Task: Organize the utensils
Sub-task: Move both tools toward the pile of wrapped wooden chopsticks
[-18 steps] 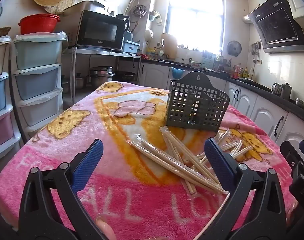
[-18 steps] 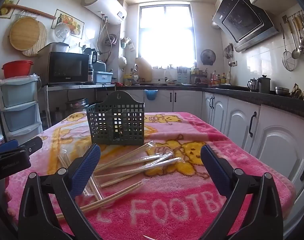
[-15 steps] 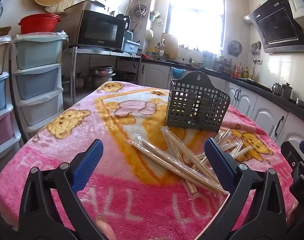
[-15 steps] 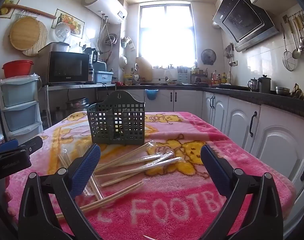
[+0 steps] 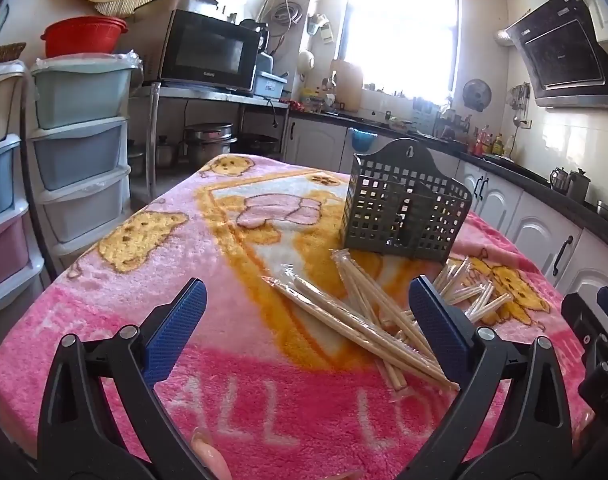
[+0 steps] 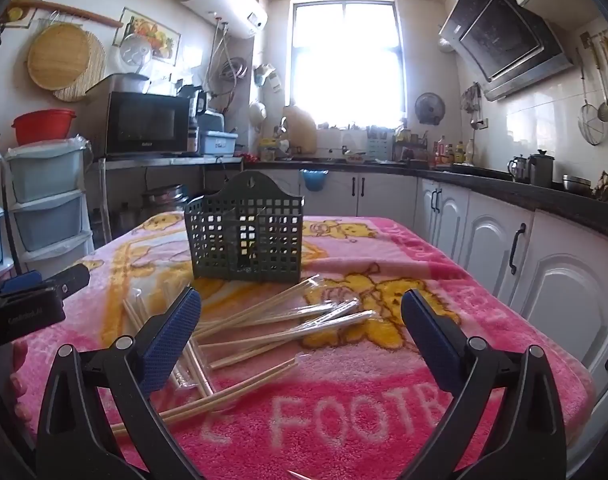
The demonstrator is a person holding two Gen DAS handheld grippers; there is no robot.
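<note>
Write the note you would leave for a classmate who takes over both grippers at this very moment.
Left gripper: open, empty, above the blanket.
Right gripper: open, empty.
Wrapped chopsticks lie scattered on the blanket in front of the dark mesh holder, which stands upright.
Done: nothing visibly sorted; no chopsticks stick out of the holder.
Left: pick up the chopsticks and stand them in the holder.

I see a pink blanket (image 5: 264, 360) filling the lower frame. At upper left sits a microwave (image 5: 208, 54), with a red bowl (image 5: 84, 40) on stacked drawers (image 5: 80, 148) at far left. A window (image 6: 345, 56) glares top centre; a hood (image 6: 499, 40) hangs upper right.
</note>
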